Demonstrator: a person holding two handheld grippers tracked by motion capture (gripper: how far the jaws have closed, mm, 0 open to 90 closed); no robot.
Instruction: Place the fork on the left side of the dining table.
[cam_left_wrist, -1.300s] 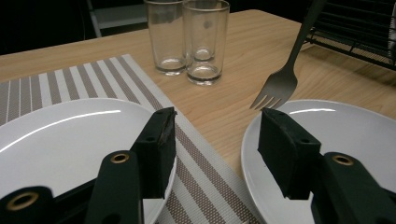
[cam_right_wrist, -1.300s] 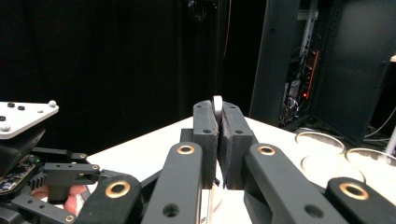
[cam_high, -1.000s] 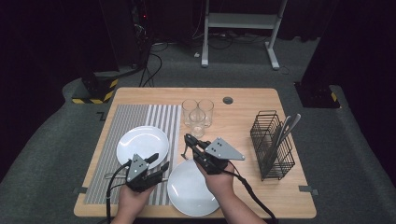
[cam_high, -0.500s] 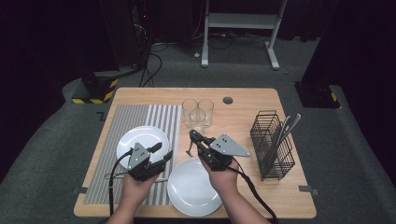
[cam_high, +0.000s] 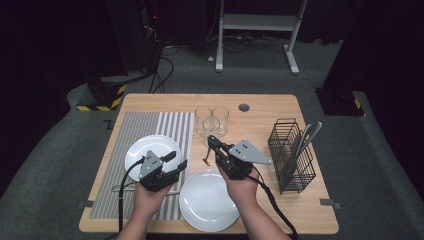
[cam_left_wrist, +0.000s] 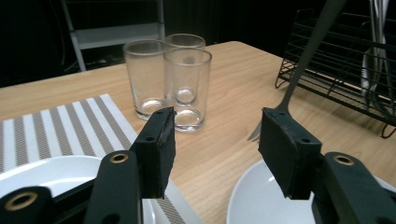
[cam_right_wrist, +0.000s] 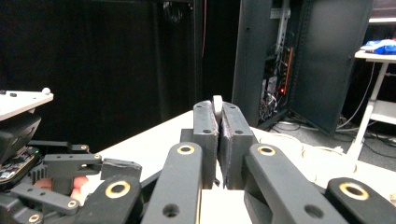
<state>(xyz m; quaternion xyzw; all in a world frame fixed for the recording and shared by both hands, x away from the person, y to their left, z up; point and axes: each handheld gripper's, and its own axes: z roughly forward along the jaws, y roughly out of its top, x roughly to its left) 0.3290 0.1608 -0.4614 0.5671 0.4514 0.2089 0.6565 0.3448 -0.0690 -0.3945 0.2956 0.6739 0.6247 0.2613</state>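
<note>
My right gripper is shut on the handle of a metal fork. The fork hangs tines down over the bare wood between the glasses and the near white plate. In the right gripper view the pads pinch the thin grey fork handle. My left gripper hovers over the edge of the striped placemat, between the two plates. Its jaws stand open with nothing between them, as the left gripper view shows. Beyond them there I see the hanging fork.
Two empty glasses stand at mid-table. A second white plate lies on the placemat, with a piece of cutlery under the left hand. A black wire rack holding utensils stands at the right.
Both hands have shifted a little farther up the table. The fork stays pinched in the right gripper and the left jaws stay open.
</note>
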